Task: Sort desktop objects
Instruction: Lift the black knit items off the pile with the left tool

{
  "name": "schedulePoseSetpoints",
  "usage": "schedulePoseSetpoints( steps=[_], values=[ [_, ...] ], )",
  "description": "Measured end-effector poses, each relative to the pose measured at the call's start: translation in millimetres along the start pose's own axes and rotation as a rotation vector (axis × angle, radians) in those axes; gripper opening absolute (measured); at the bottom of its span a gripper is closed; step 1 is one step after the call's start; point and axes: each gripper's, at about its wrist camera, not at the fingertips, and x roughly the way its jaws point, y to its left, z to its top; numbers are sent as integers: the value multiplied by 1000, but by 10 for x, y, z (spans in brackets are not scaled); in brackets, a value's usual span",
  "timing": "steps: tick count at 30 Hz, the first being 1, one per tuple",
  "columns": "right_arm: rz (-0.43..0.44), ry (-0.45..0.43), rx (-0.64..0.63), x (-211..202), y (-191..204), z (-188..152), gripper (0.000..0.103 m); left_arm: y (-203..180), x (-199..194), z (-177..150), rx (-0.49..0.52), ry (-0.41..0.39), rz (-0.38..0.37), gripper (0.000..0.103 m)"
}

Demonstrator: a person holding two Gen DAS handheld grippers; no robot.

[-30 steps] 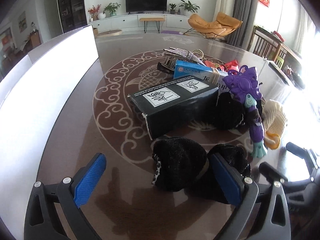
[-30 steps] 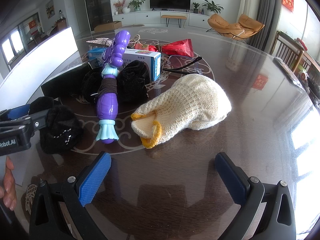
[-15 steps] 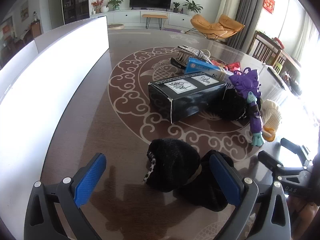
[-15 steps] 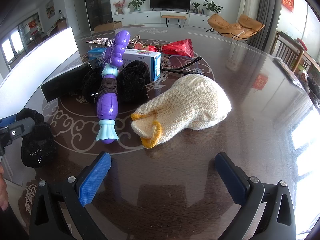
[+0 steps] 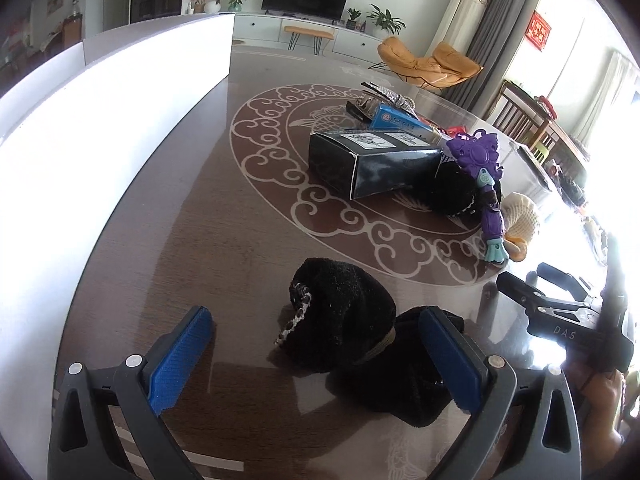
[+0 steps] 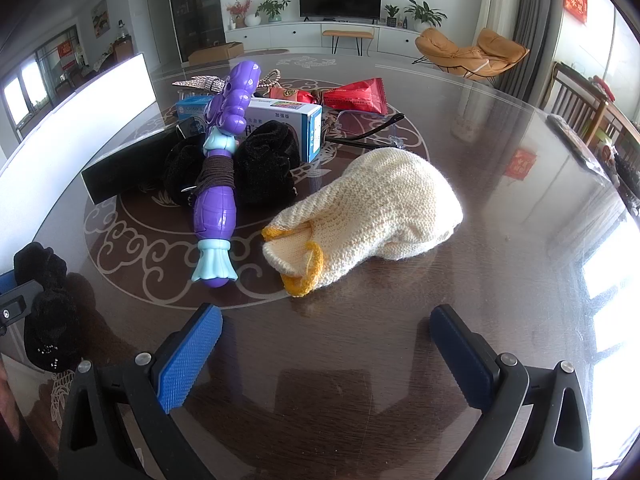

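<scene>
- While the left gripper (image 5: 314, 354) hovers low with its jaws spread wide and holding nothing, a black velvet pouch (image 5: 340, 320) with a beaded trim lies on the surface (image 5: 224, 240) between its blue pads, its darker far half touching or just behind the right-hand pad.
- From the right wrist view, that same pouch (image 6: 46, 304) sits at the near left edge, well apart from the main pile.
- Open just as wide and also empty, the right gripper (image 6: 326, 354) is poised over bare wood, with a cream knitted glove (image 6: 376, 212) edged in yellow lying just beyond its fingertips.
- Beside the glove, a purple and teal toy wand (image 6: 220, 184), wrapped with dark cord, rests across two more black pouches (image 6: 264, 164).
- Behind them stand a black box (image 5: 372, 160) and a blue and white carton (image 6: 288, 120); a red snack packet (image 6: 356, 94) and what appear to be spectacles (image 6: 368, 132) lie farther back.
- At the left wrist view's right edge, a hand (image 5: 600, 396) grips the other tool's handle.
</scene>
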Motion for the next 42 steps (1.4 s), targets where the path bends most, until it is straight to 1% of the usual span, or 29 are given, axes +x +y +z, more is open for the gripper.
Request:
schedulePoseSetpoints(
  steps=[1,3,8,12,14,16,17,19,21,25,27,30,32,33,34,36,38,40,42],
  values=[
    [0,0,0,-1,0,-1,103,-53,6,-10,15,-15,28,103],
    [0,0,0,-1,0,0,103,-123,42,-19,41,-18,59,103],
    [0,0,0,-1,0,-1,103,-144,67,-21,59,-31,77,103],
    [0,0,0,0,1,0,103,-183,108,-15,75,-37,114,103],
    [0,0,0,-1,1,-1,103,-178,112,-23,77,-38,118,103],
    [0,0,0,0,1,0,103,-150,86,-27,74,-35,97,103],
    [0,0,0,0,1,0,103,-124,56,-28,69,-33,72,103],
    [0,0,0,0,1,0,103,-62,-66,-44,56,-71,27,103],
    [0,0,0,0,1,0,103,-57,-220,-49,49,-111,3,103],
    [0,0,0,0,0,0,103,-28,-391,-50,21,-113,-25,103],
    [0,0,0,0,-1,0,103,8,-413,-99,-13,-100,-36,103],
    [0,0,0,1,-1,0,103,-31,-377,-214,-60,-30,-85,103],
    [0,0,0,2,-1,1,103,-136,-344,-300,-56,14,-122,103],
    [0,0,0,1,-2,0,103,-205,-337,-338,-49,27,-121,103],
    [0,0,0,1,-2,0,103,-268,-321,-359,-42,36,-121,103],
    [1,0,0,1,-2,1,103,-388,-263,-371,-18,51,-154,103],
    [0,0,0,2,-1,1,103,-475,-172,-341,16,55,-145,103],
    [1,0,0,2,-1,1,103,-482,-81,-270,42,44,-128,103],
    [0,0,0,0,-2,0,103,-466,-6,-163,78,31,-79,103]
  ],
)
